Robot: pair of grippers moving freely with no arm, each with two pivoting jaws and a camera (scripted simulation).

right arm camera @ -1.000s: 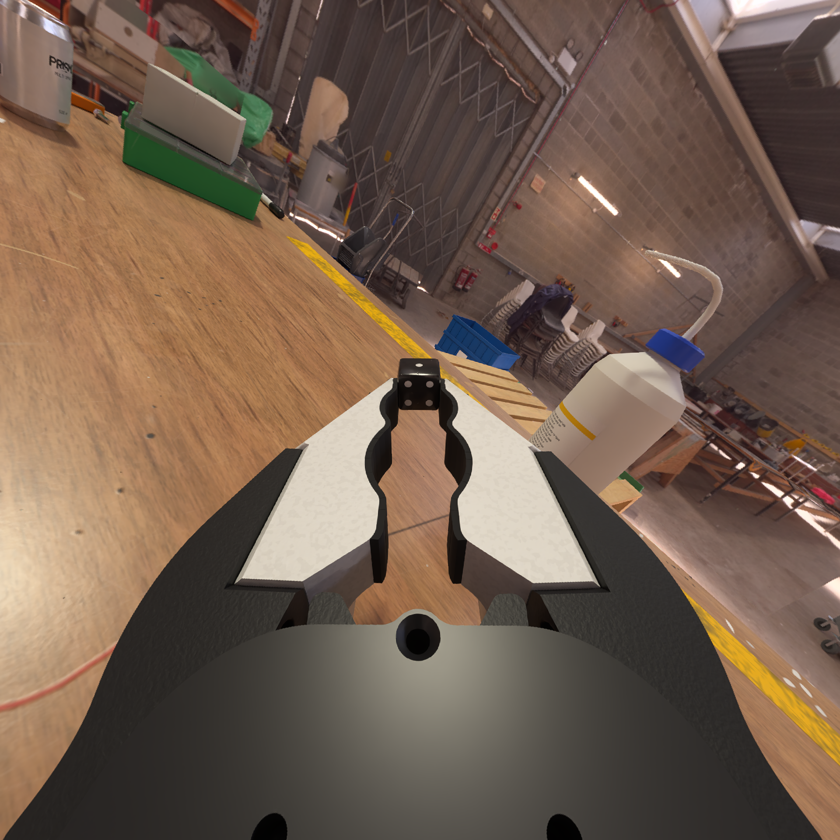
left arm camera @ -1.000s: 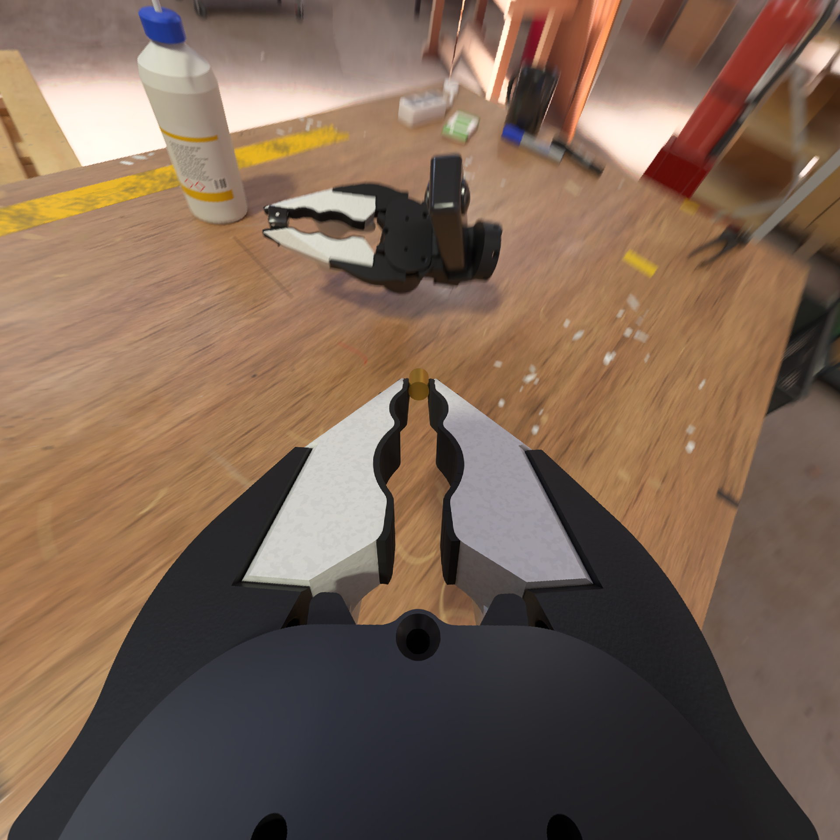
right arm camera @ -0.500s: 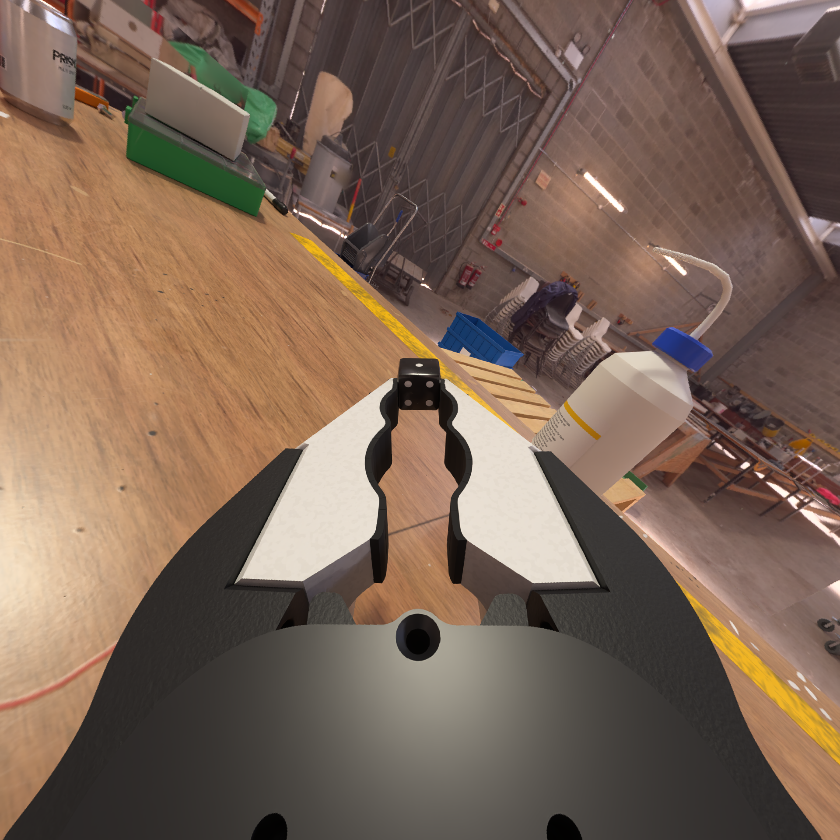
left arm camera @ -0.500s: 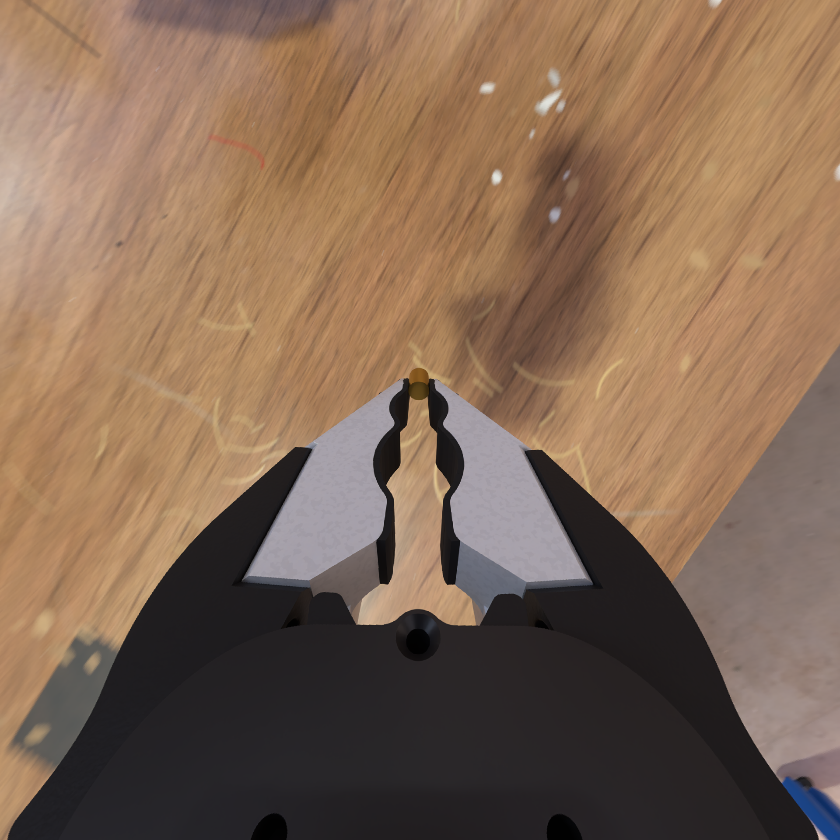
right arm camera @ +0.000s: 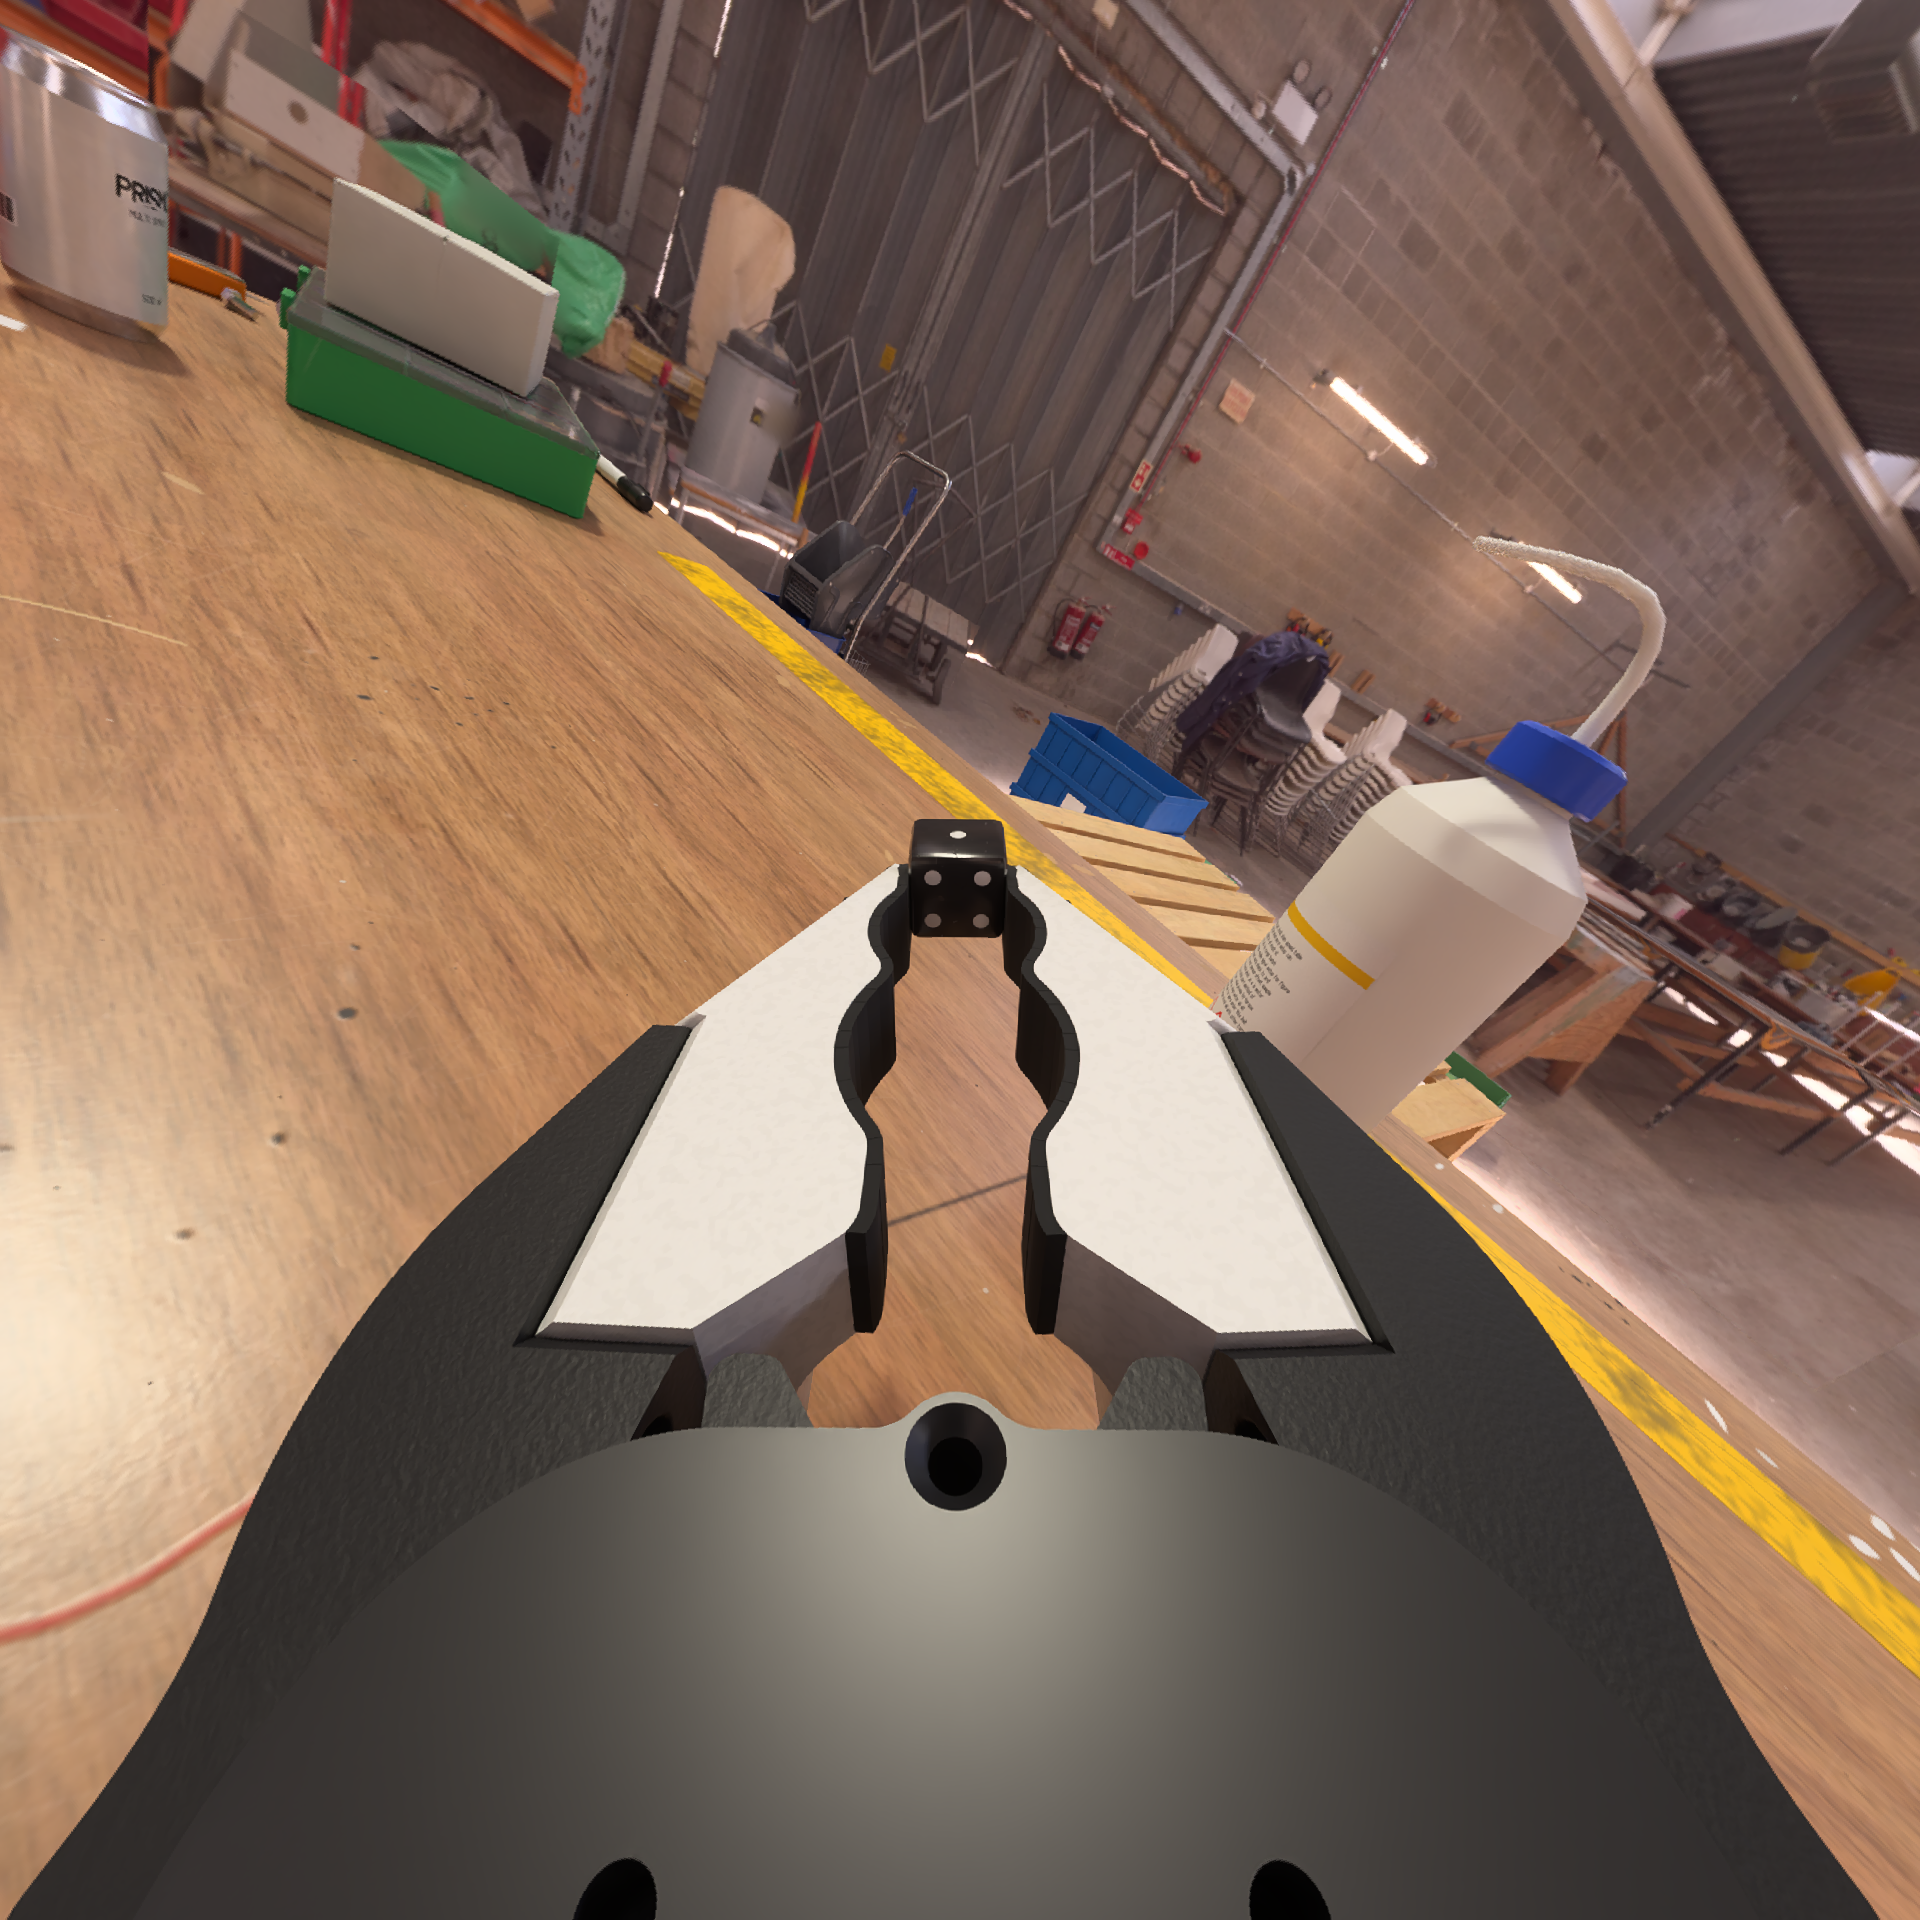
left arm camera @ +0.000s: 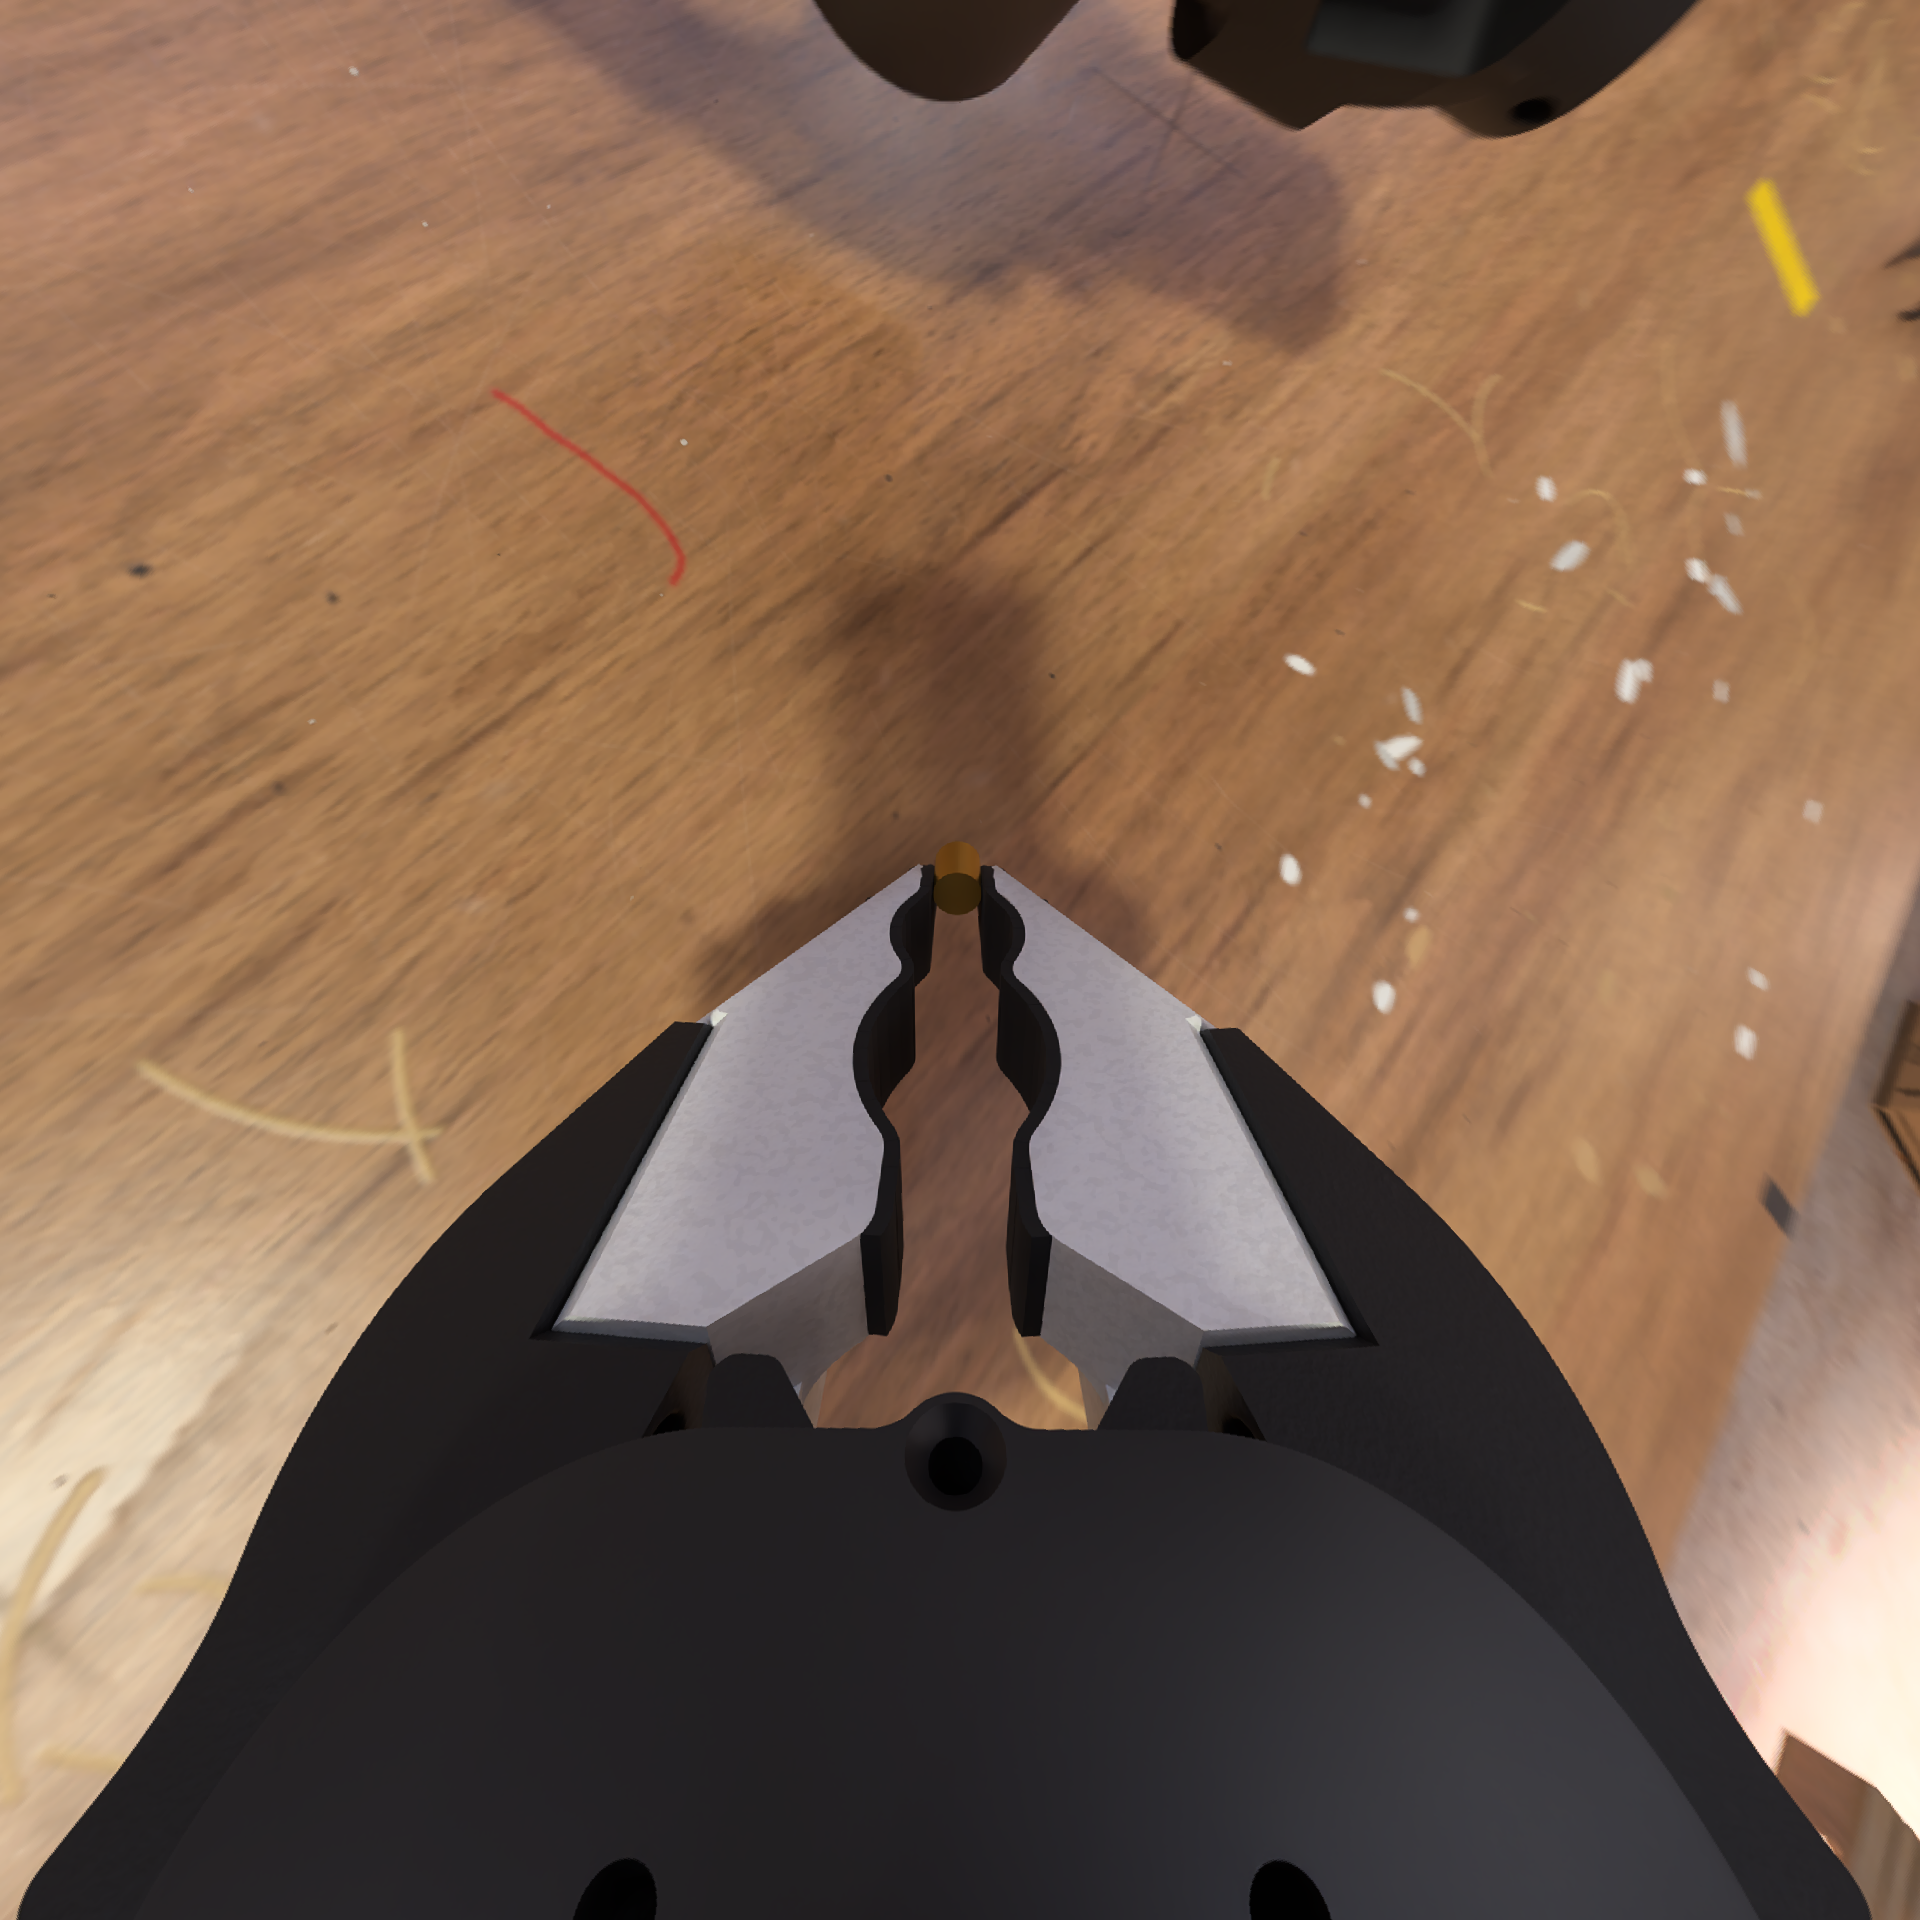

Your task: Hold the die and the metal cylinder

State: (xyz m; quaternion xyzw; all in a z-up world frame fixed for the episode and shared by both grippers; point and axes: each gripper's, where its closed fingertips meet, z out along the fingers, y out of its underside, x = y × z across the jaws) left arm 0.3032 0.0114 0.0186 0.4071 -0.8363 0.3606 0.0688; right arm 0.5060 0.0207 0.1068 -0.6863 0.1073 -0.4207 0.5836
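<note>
In the left wrist view my left gripper (left arm camera: 957, 881) is shut on a small brass-coloured metal cylinder (left arm camera: 957, 879), pinched at the fingertips above the wooden table (left arm camera: 520, 727). In the right wrist view my right gripper (right arm camera: 957, 883) is shut on a black die (right arm camera: 957, 878) with white pips, held at the fingertips a little above the table (right arm camera: 364, 779). The dark body of the right gripper (left arm camera: 1455, 52) shows at the top edge of the left wrist view, above the table.
A white bottle (right arm camera: 1423, 925) with a blue cap stands right of the die near the yellow-striped table edge (right arm camera: 831, 696). A green tray (right arm camera: 436, 416) with a white box and a metal can (right arm camera: 83, 197) stand far left. White chips (left arm camera: 1621, 623) lie scattered; the table edge (left arm camera: 1787, 1039) is at right.
The left gripper tipped down to look at the table, then shifted so the right gripper's underside shows at the top. The right gripper drifted slightly; both grips are unchanged.
</note>
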